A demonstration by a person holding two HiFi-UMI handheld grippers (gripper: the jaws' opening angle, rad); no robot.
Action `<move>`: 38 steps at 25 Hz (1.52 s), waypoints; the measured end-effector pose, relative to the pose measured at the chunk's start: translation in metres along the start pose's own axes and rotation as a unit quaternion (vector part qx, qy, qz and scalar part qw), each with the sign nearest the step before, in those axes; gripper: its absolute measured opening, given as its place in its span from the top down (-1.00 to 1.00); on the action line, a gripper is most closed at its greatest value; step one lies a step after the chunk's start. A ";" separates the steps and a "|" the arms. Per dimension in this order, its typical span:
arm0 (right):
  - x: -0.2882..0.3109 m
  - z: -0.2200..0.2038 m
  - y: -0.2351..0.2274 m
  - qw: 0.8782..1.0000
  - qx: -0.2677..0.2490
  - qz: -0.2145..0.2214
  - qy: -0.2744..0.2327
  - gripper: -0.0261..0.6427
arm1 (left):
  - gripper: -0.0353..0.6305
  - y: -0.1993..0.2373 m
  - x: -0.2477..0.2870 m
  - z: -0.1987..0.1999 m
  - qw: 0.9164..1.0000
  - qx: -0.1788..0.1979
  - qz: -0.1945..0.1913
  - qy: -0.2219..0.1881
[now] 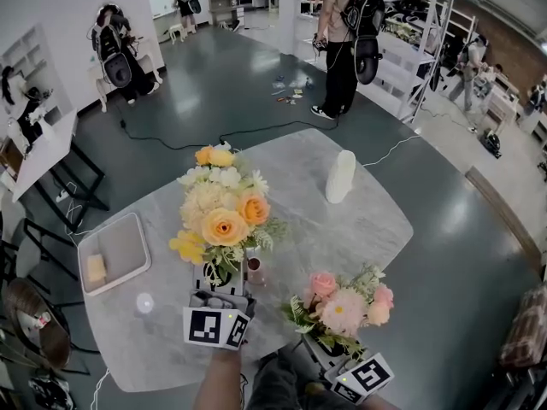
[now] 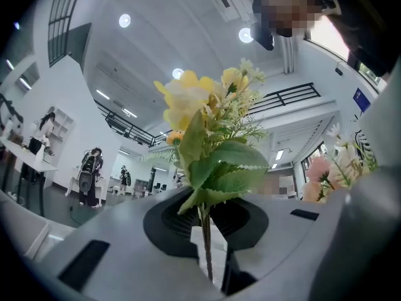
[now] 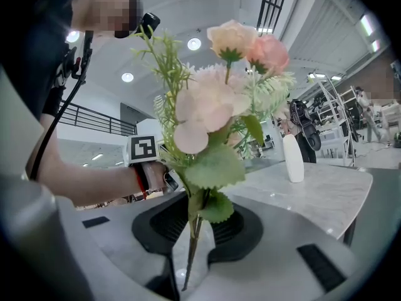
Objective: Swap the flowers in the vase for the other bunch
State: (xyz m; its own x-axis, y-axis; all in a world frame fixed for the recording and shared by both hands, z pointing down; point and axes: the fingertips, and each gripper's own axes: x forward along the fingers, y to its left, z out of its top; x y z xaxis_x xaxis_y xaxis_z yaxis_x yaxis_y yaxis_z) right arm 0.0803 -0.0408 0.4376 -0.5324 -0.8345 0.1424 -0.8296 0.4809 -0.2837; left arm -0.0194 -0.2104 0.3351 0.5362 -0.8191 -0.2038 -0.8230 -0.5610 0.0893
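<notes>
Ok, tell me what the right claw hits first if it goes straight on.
Beyond the pink bunch it grips, the right claw points over the table, between the left claw and the vase. That way looks free, though depth is unclear.

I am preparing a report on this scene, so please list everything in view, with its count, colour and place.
table: one, pale marble, centre
vase: one, white, upright at the table's far right, no flowers in it
tray: one, grey, at the table's left edge
block: one, yellow, in the tray
disc: one, white, on the table near the tray
yellow bunch: one, yellow and orange, held over the table
pink bunch: one, pink, held at the near edge
cable: one, black, on the floor
people: several, beyond the table
left gripper: grey, shut on the yellow bunch
right gripper: grey, shut on the pink bunch
</notes>
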 end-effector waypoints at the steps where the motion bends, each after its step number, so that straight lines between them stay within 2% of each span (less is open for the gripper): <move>1: 0.000 0.001 0.000 1.000 0.000 0.002 0.001 0.64 | 0.71 -0.001 0.000 0.001 1.000 0.001 0.001 0.000; 14: 0.000 0.008 0.022 0.999 -0.008 0.031 -0.002 0.64 | 0.71 0.007 -0.031 0.031 1.000 0.006 0.028 -0.010; 20: 0.017 -0.014 0.065 0.999 -0.016 0.041 -0.006 0.64 | 0.71 0.040 -0.078 0.035 0.999 0.021 0.035 -0.014; 30: 0.012 0.010 0.054 0.998 -0.021 0.065 -0.006 0.64 | 0.71 0.027 -0.082 0.054 0.998 0.035 0.053 -0.015; 38: 0.022 0.031 0.042 0.996 -0.024 0.084 -0.017 0.64 | 0.71 0.030 -0.094 0.050 0.995 0.034 0.089 -0.002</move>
State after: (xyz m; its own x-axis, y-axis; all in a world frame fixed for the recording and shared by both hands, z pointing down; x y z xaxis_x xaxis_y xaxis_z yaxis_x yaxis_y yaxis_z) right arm 0.0392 -0.0470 0.3993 -0.6594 -0.7490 0.0650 -0.7366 0.6263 -0.2555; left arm -0.1037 -0.1441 0.3085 0.3807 -0.9042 -0.1938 -0.9155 -0.3980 0.0587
